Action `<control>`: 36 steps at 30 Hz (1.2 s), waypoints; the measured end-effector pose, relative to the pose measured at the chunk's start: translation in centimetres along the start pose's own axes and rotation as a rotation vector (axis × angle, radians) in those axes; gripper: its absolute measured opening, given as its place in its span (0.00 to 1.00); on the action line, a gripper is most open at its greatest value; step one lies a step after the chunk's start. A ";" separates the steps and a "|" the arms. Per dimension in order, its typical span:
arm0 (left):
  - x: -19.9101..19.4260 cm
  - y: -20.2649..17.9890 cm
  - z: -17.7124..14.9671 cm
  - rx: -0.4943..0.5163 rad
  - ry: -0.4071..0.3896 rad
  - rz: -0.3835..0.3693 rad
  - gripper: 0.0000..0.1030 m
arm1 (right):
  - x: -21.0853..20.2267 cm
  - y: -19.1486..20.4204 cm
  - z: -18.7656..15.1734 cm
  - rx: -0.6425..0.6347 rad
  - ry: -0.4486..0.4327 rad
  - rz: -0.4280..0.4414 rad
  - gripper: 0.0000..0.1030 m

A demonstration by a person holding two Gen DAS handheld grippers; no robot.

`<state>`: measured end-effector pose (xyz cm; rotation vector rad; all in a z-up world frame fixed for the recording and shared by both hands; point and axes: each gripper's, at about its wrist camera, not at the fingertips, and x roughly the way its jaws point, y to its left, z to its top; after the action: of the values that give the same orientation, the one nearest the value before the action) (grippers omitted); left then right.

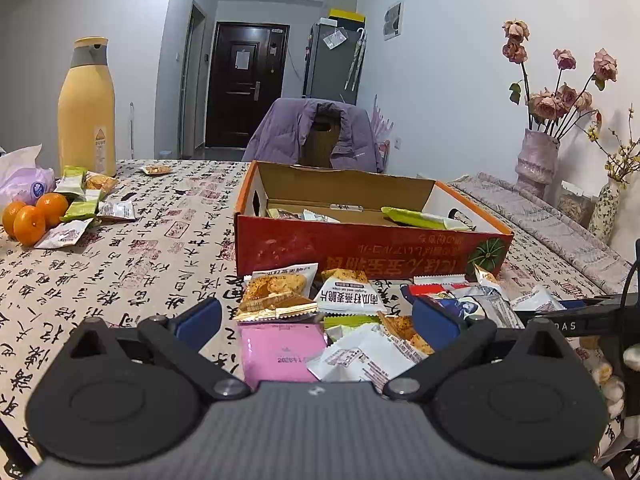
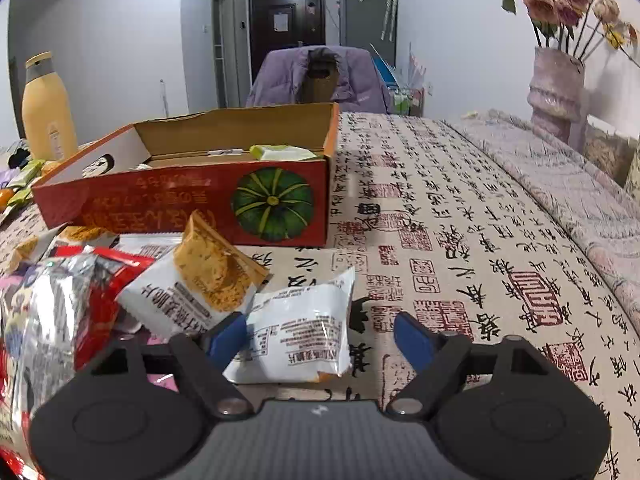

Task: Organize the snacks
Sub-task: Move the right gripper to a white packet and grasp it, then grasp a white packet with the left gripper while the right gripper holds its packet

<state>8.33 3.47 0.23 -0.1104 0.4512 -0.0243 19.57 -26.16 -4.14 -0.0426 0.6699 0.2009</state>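
Note:
A red cardboard box (image 1: 360, 248) (image 2: 180, 200) with a pumpkin picture stands open on the table, with a green packet (image 1: 416, 218) (image 2: 284, 153) and a few other snacks inside. In front of it lies a heap of snack packets (image 1: 348, 300) (image 2: 80, 300). My left gripper (image 1: 316, 320) hovers open over the heap, above a pink packet (image 1: 282, 350). My right gripper (image 2: 320, 338) is open around a white packet (image 2: 304, 332) at the heap's right edge. Its left pad (image 2: 226, 338) is at the packet's edge and its right pad (image 2: 414, 340) stands apart from it.
A yellow bottle (image 1: 86, 108), three oranges (image 1: 30, 216) and more packets (image 1: 80, 204) sit at the far left of the table. A chair with a purple jacket (image 1: 316, 136) stands behind the box. A vase of roses (image 1: 536, 160) is at the right. The calligraphy tablecloth (image 2: 460, 240) lies bare right of the box.

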 end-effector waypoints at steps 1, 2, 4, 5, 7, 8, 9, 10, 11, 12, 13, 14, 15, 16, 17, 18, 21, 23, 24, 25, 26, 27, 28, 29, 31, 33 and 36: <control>0.1 0.0 0.0 0.000 0.003 0.000 1.00 | -0.1 0.2 -0.1 -0.007 -0.004 0.007 0.71; 0.1 -0.1 0.0 0.000 0.006 -0.001 1.00 | -0.2 0.2 -0.1 -0.015 -0.008 0.015 0.65; 0.2 -0.2 -0.1 0.001 0.012 -0.003 1.00 | -0.5 0.5 -0.3 -0.035 -0.018 0.039 0.52; 0.3 -0.2 -0.2 0.002 0.014 -0.005 1.00 | -0.7 0.8 -0.4 -0.045 -0.023 0.051 0.42; 0.3 -0.3 -0.2 0.003 0.017 -0.007 1.00 | -0.9 1.3 -0.5 -0.063 -0.035 0.052 0.33; 0.2 -0.3 -0.2 0.004 0.018 -0.008 1.00 | -1.1 1.7 -0.6 -0.075 -0.047 0.051 0.28; 0.2 -0.3 -0.2 0.005 0.019 -0.008 1.00 | -1.2 1.9 -0.8 -0.083 -0.056 0.046 0.25; 0.2 -0.3 -0.3 0.005 0.020 -0.007 1.00 | -1.5 2.1 -0.9 -0.089 -0.064 0.039 0.24; 0.2 -0.2 -0.2 0.005 0.022 -0.007 1.00 | -1.7 2.2 -1.0 -0.091 -0.075 0.035 0.22; 0.2 -0.2 -0.3 0.004 0.025 -0.006 1.00 | -1.9 2.3 -1.1 -0.087 -0.086 0.034 0.20; 0.2 -0.2 -0.3 0.003 0.028 -0.004 1.00 | -2.2 2.2 -1.1 -0.082 -0.097 0.032 0.20; 0.2 -0.1 -0.3 0.002 0.032 -0.002 1.00 | -2.5 2.2 -1.2 -0.077 -0.112 0.026 0.18; 0.2 -0.1 -0.3 0.000 0.035 -0.002 1.00 | -3.1 2.1 -1.3 -0.070 -0.136 0.017 0.16; 0.2 -0.1 -0.4 -0.002 0.039 -0.003 1.00 | -3.5 2.0 -1.3 -0.064 -0.157 0.006 0.14; 0.2 -0.1 -0.4 -0.004 0.042 -0.006 1.00 | -4.0 1.8 -1.3 -0.059 -0.174 -0.005 0.14; 0.3 -0.1 -0.5 -0.005 0.046 -0.009 1.00 | -4.5 1.7 -1.3 -0.052 -0.195 -0.018 0.14; 0.3 -0.3 -0.6 0.004 0.057 -0.022 1.00 | -5.9 1.3 -1.4 -0.036 -0.238 -0.031 0.14; 0.4 -0.6 -0.6 0.008 0.063 -0.031 1.00 | -6.6 1.2 -1.5 -0.030 -0.249 -0.032 0.14; 0.4 -0.8 -0.7 0.011 0.067 -0.034 1.00 | -6.8 1.1 -1.5 -0.028 -0.252 -0.034 0.14; 0.5 -0.9 -0.7 0.013 0.071 -0.035 1.00 | -6.9 1.1 -1.5 -0.027 -0.253 -0.034 0.14; 0.6 -1.2 -0.7 0.017 0.076 -0.036 1.00 | -6.9 1.1 -1.6 -0.025 -0.252 -0.033 0.14; 0.7 -1.4 -0.7 0.021 0.080 -0.037 1.00 | -6.9 1.1 -1.7 -0.021 -0.250 -0.030 0.14; 0.9 -1.7 -0.7 0.025 0.085 -0.039 1.00 | -6.8 1.1 -1.8 -0.017 -0.247 -0.028 0.14; 1.0 -1.9 -0.8 0.029 0.092 -0.040 1.00 | -6.8 1.1 -1.9 -0.013 -0.244 -0.026 0.14; 1.3 -2.4 -0.9 0.040 0.106 -0.041 1.00 | -6.7 1.2 -2.0 -0.009 -0.242 -0.022 0.14; 1.4 -2.7 -1.1 0.051 0.117 -0.051 1.00 | -6.9 1.2 -2.2 -0.009 -0.245 -0.018 0.14; 1.7 -3.2 -1.4 0.065 0.131 -0.058 1.00 | -7.0 1.2 -2.2 -0.009 -0.247 -0.014 0.14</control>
<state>9.24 0.11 -1.38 -0.0579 0.5774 -0.1038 12.56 -26.38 -1.50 -0.0302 0.4223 0.1916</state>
